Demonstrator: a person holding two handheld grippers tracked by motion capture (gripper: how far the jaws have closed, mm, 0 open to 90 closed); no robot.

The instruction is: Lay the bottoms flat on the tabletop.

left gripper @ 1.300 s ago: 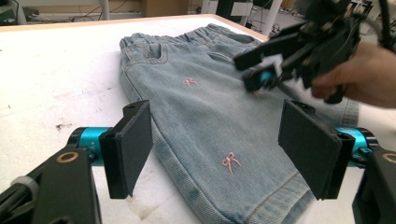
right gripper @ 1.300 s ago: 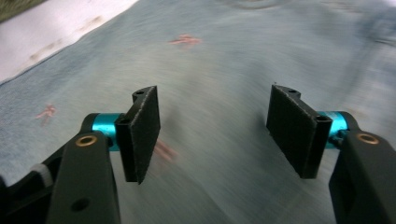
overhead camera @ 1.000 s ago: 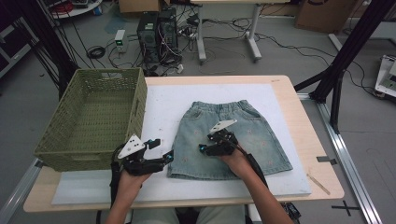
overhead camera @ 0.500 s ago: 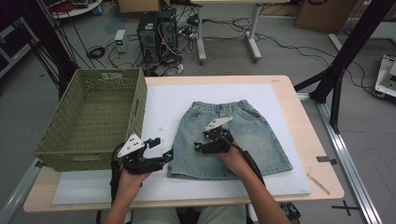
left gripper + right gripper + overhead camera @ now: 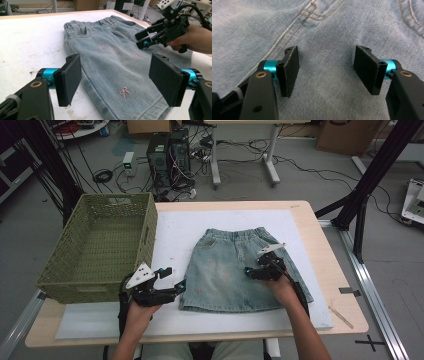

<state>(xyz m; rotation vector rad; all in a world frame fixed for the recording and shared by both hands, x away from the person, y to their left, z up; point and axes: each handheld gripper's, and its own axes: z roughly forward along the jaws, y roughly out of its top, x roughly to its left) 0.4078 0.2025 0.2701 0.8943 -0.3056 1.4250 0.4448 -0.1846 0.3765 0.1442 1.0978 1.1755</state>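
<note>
Pale blue denim shorts [image 5: 235, 267] with elastic gathered waistband, lying flat on white mat [image 5: 175, 240] covering the wooden surface [image 5: 325, 265]. Waistband toward the far edge, hems toward the person. Fabric faded, lighter at centre; orange-tan stitching at pocket seams. Small pink embroidered bows [image 5: 124, 92] scattered across the front. Hem double-stitched, slightly darker along edge. Cloth mostly smooth, a few soft creases near the pockets.

Olive green woven plastic basket [image 5: 97, 245] stands at the left of the shorts, on the surface's left end, apart from the garment.

Left gripper [image 5: 172, 281] held low over the mat just beside the shorts' near left corner. Jaws spread wide in the left gripper view [image 5: 120, 80], hem corner lying between and below them, pads not pressing on cloth. Nothing held.

Right gripper [image 5: 255, 268] over the right half of the shorts, pointing toward the garment's middle. Right gripper view [image 5: 325, 71]: jaws parted, having just opened a little further, denim seen close beneath, no fold pinched between the pads. Whether the tips brush the fabric cannot be told.
</note>
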